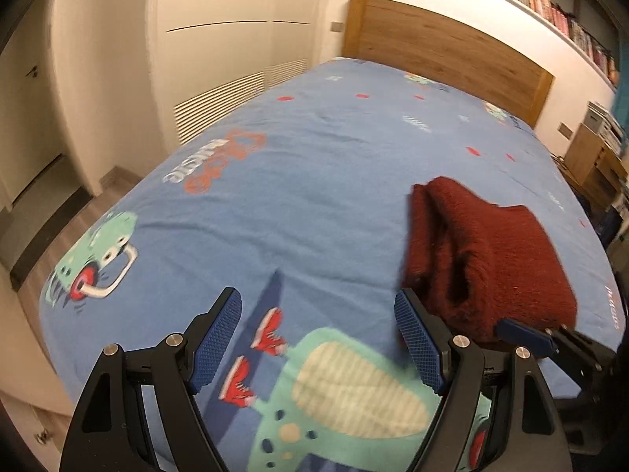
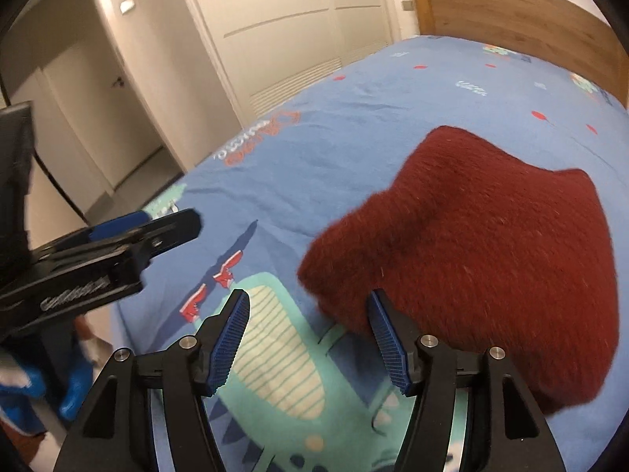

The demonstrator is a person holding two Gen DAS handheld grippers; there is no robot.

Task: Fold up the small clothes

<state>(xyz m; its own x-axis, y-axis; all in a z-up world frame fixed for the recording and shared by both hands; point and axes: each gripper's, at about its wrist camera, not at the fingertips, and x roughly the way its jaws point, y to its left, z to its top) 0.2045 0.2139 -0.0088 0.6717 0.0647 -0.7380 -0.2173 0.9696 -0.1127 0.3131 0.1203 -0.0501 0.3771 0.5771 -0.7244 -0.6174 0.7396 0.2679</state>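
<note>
A dark red fuzzy knit garment (image 1: 491, 251) lies folded in a thick bundle on the blue cartoon-print bedspread (image 1: 314, 181). In the right wrist view the garment (image 2: 491, 244) fills the right half. My left gripper (image 1: 318, 306) is open and empty, just left of the garment's near edge. My right gripper (image 2: 308, 303) is open and empty, its right finger at the garment's near left edge. The right gripper's tip shows in the left wrist view (image 1: 526, 336) by the garment's near edge. The left gripper shows in the right wrist view (image 2: 118, 247) at the left.
A wooden headboard (image 1: 452, 51) stands at the far end of the bed. White wardrobe doors (image 1: 228, 47) line the left wall beside a doorway (image 2: 98, 118). A bookshelf (image 1: 550, 8) runs above the headboard. A wooden bedside unit (image 1: 597, 157) stands at the right.
</note>
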